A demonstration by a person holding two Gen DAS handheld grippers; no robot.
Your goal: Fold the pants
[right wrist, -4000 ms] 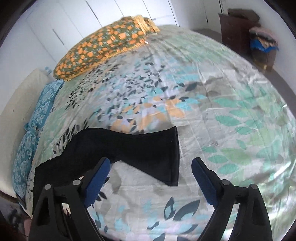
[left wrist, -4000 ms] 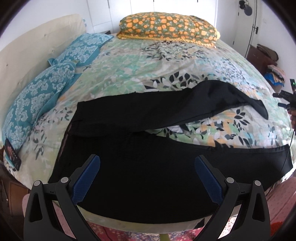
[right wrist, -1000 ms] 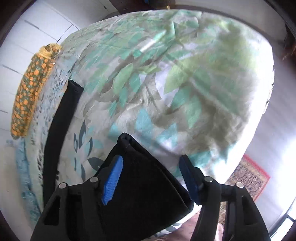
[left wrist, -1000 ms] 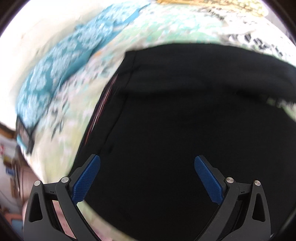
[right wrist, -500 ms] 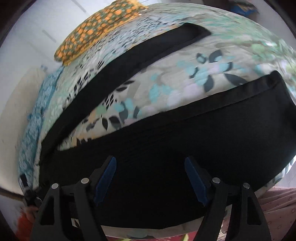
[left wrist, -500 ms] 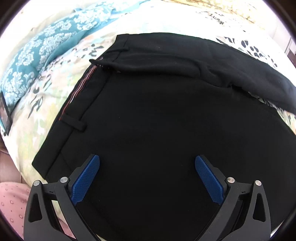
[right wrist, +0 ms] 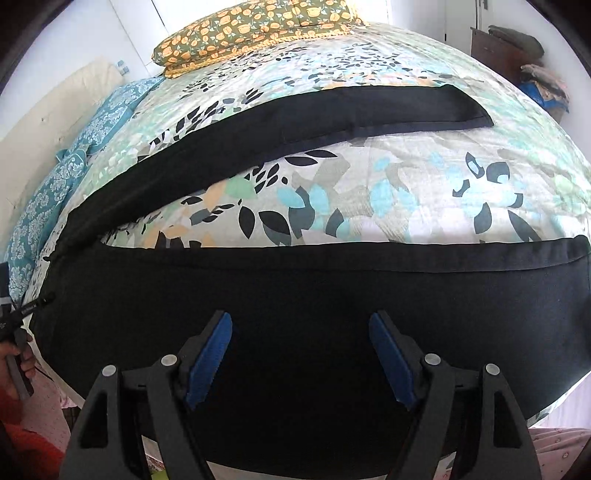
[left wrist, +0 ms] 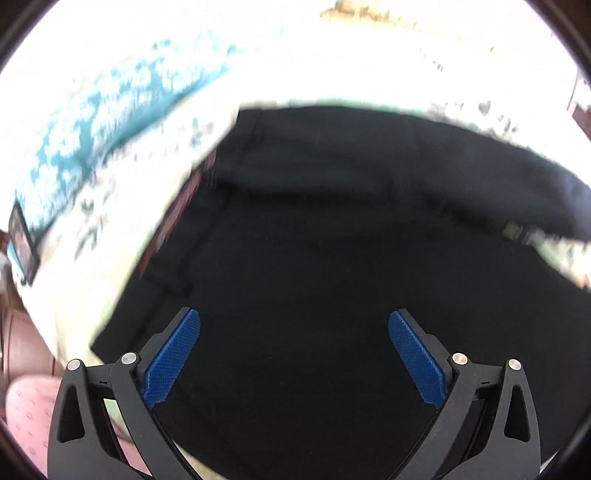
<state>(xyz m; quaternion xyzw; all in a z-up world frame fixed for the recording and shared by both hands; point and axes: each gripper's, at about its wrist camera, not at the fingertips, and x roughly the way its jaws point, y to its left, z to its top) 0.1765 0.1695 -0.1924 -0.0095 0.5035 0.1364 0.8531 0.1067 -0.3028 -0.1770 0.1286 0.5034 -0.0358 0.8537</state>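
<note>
Left wrist, pants: your left gripper [left wrist: 294,354] hangs over the black pants [left wrist: 332,258] on the bed [left wrist: 110,229], jaws apart, nothing gripped; blurred.
Left wrist, edge: waistband at left, teal pillow [left wrist: 103,122] beyond.
Right wrist, pants: legs splayed across the bedspread [right wrist: 369,192].
Right wrist, jaws: your right gripper [right wrist: 301,360] just widened, empty, above the near leg.
Right wrist, surroundings: orange pillow [right wrist: 255,29] far back.

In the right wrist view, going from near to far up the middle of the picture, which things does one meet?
Right gripper → near pant leg → floral bedspread → far pant leg → orange-flowered pillow.
</note>
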